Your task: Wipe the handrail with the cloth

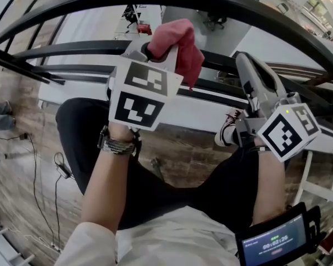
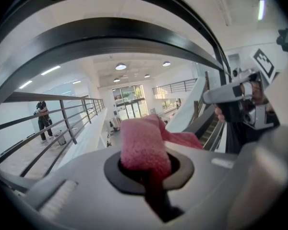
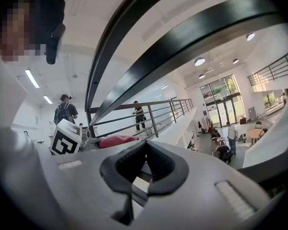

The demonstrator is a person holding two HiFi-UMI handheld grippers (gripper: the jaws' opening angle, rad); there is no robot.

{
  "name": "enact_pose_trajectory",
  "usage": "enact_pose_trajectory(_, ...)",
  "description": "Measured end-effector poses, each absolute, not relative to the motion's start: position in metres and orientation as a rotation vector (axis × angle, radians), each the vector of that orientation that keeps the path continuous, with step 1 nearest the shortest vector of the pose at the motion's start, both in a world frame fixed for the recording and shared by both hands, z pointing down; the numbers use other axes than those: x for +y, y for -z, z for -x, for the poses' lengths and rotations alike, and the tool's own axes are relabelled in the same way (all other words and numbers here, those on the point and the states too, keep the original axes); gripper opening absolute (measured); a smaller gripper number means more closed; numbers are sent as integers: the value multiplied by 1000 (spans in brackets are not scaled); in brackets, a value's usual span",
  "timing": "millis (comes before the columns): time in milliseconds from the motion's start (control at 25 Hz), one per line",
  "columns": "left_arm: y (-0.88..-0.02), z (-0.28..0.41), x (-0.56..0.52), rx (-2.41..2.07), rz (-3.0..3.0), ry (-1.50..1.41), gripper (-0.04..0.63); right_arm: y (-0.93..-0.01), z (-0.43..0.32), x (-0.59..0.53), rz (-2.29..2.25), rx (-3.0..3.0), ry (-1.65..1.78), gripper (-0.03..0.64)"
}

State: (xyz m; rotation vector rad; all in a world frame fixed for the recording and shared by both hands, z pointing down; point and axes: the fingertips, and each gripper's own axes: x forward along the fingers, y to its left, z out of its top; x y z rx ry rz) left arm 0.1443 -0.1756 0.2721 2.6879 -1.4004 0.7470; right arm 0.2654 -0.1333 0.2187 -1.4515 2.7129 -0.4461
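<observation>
A red cloth (image 1: 177,42) is bunched in my left gripper (image 1: 157,53), which is shut on it just below the black curved handrail (image 1: 222,1). In the left gripper view the cloth (image 2: 143,145) fills the jaws of the left gripper (image 2: 149,166), and the handrail (image 2: 110,32) arches overhead without touching it. My right gripper (image 1: 242,57) is to the right, under the same rail, shut with nothing between its jaws. The right gripper view shows the right gripper (image 3: 144,148) closed, the handrail (image 3: 192,42) above it, and the cloth (image 3: 117,140) off to the left.
Lower black rails (image 1: 72,50) run beneath the top rail, with a white ledge (image 1: 200,112) behind them. The person's dark trouser legs (image 1: 155,187) and a shoe (image 1: 226,131) stand close to the railing. A screen (image 1: 275,243) is strapped to the right forearm. Other people (image 3: 138,114) stand along a far balcony.
</observation>
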Motion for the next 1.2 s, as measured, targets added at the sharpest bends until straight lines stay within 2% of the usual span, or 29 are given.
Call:
enact_pose_trajectory(400, -277, -146, -176, -1383, -2639, -711, 28, -236, -291, -135, 1533, 2720, 473, 3)
enact_pose_trajectory(600, -273, -168, -167, -1435, -2670, -679, 28, -242, -324, -124, 1547, 2738, 469, 2)
enact_pose_trajectory(1200, -275, -179, -166, -1390, -2673, -686, 28, -253, -327, -129, 1552, 2747, 498, 3)
